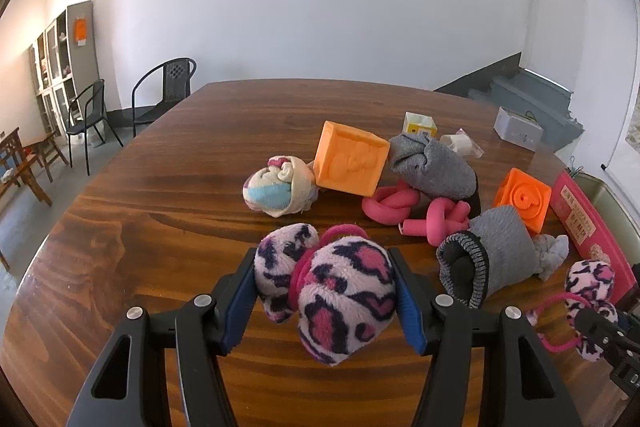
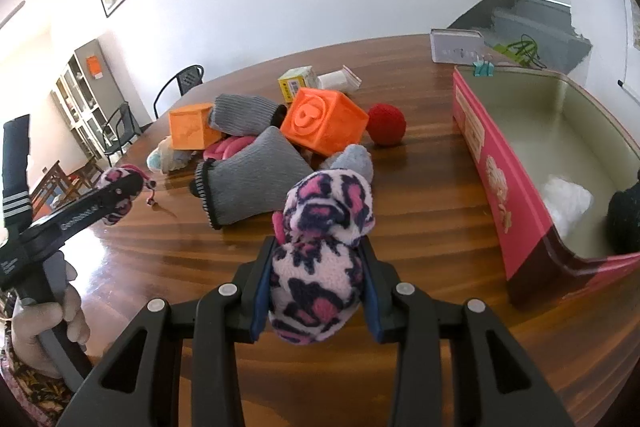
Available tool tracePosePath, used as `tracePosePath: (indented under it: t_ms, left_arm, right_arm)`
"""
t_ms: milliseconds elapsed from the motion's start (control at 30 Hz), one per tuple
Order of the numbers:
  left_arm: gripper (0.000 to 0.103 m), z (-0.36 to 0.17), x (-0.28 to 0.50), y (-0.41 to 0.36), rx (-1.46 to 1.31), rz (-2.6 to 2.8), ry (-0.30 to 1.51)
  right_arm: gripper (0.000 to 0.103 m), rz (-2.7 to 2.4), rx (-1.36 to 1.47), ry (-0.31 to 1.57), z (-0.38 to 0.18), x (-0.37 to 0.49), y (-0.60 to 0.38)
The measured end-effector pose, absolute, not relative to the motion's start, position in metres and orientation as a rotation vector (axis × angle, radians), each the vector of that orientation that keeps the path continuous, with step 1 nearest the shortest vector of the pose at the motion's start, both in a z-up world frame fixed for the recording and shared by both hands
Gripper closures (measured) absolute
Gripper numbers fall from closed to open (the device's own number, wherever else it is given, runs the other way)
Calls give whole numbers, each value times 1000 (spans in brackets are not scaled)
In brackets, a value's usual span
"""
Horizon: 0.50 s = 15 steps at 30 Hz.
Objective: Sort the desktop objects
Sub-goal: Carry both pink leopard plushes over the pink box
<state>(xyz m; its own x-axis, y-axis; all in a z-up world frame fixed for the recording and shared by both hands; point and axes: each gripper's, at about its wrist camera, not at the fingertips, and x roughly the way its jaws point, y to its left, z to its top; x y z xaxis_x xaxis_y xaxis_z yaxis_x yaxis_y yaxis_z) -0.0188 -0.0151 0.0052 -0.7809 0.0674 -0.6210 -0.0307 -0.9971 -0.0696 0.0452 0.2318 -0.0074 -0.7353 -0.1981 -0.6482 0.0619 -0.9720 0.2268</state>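
Note:
My left gripper (image 1: 326,291) is shut on a pink leopard-print plush hair tie (image 1: 340,287), held just above the wooden table (image 1: 160,219). My right gripper (image 2: 318,287) is shut on a second leopard-print plush hair tie (image 2: 320,259); it also shows at the right of the left wrist view (image 1: 588,291). The left gripper with its tie shows at the left of the right wrist view (image 2: 116,195). A pile lies beyond: two orange cubes (image 1: 350,163) (image 1: 522,199), grey socks (image 1: 432,163) (image 1: 480,263), pink foam knots (image 1: 416,215), a pastel rolled sock (image 1: 278,187). A pink box (image 2: 552,163) stands open at the right.
A red ball (image 2: 386,125), a small yellow box (image 2: 298,83), a white packet (image 2: 340,79) and a white box (image 2: 458,45) lie farther back. The pink box holds a white item (image 2: 566,203) and a black item (image 2: 624,219). Chairs (image 1: 168,87) stand beyond the table's left edge.

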Motion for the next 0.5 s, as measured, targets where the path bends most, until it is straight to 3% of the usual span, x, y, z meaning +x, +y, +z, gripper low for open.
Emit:
tracePosePath:
  t_ms: [500]
  left_arm:
    - [40, 5, -6, -11, -1027, 2879, -200]
  right_arm:
    - [63, -2785, 990, -288, 5, 67, 237]
